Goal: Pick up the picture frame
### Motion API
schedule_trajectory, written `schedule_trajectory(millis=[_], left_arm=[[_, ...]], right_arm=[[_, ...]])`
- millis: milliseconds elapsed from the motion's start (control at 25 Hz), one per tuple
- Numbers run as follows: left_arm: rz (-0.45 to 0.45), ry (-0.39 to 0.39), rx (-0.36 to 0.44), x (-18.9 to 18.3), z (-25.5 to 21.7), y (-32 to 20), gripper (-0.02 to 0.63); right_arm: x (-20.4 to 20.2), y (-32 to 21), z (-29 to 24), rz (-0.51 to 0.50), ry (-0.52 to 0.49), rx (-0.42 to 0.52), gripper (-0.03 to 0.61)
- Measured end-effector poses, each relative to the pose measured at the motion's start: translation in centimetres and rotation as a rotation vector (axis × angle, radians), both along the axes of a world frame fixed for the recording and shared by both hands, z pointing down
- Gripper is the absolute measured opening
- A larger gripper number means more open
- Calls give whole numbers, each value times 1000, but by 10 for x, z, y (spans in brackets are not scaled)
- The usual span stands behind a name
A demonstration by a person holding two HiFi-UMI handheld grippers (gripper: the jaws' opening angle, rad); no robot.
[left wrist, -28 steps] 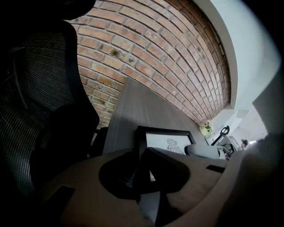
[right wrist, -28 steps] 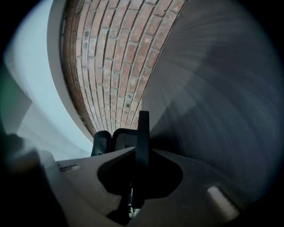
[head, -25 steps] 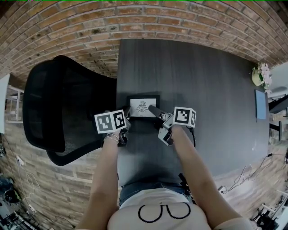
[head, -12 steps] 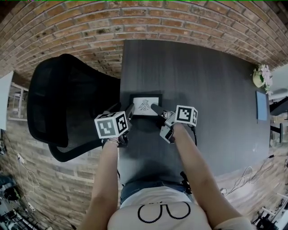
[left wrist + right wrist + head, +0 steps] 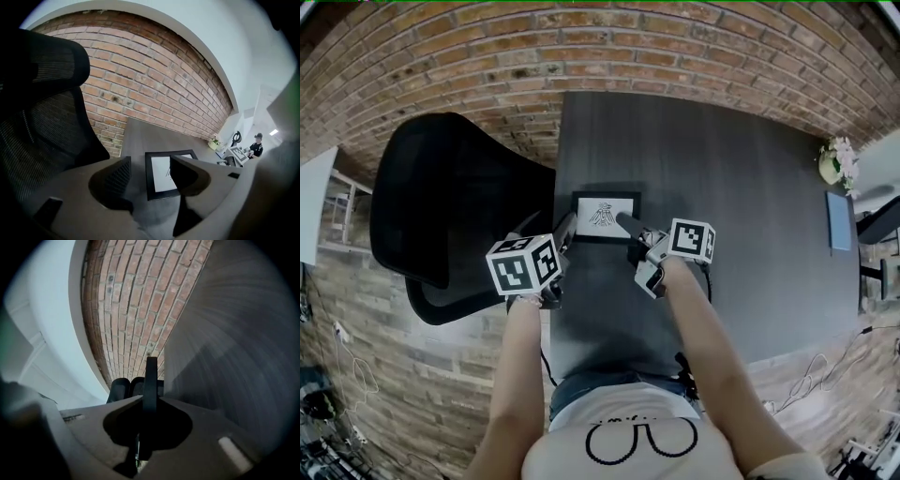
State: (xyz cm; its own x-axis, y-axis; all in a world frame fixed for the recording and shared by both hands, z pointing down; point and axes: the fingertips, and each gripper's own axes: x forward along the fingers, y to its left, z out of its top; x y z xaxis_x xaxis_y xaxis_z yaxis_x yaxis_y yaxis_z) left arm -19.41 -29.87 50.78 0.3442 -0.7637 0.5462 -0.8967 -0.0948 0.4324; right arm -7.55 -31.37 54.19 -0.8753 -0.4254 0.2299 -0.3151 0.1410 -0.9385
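One claw only, the right gripper, is clamped on the frame's edge at the desk's near left. The left gripper gapes wide beside it, holding nothing. Pinched by that thin edge, the frame could pivot or slip free and drop.

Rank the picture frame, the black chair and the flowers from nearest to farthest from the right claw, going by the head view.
1. Picture frame: gripped in the right claw, near the table's left side.
2. Black chair: off the table's left edge.
3. Flowers: at the table's far right edge.
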Motion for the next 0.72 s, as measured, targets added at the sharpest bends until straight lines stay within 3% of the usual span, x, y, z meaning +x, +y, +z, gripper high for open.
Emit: schedule_trajectory(millis=[280, 600, 720], left_arm=[[27, -32, 109, 3, -45, 22, 253], [8, -47, 257, 4, -93, 41, 247], [3, -62, 313, 5, -111, 46, 238]], right_arm=[[13, 18, -45, 28, 11, 115, 20], [18, 37, -104, 28, -53, 244, 20], [23, 43, -128, 30, -49, 337, 20]])
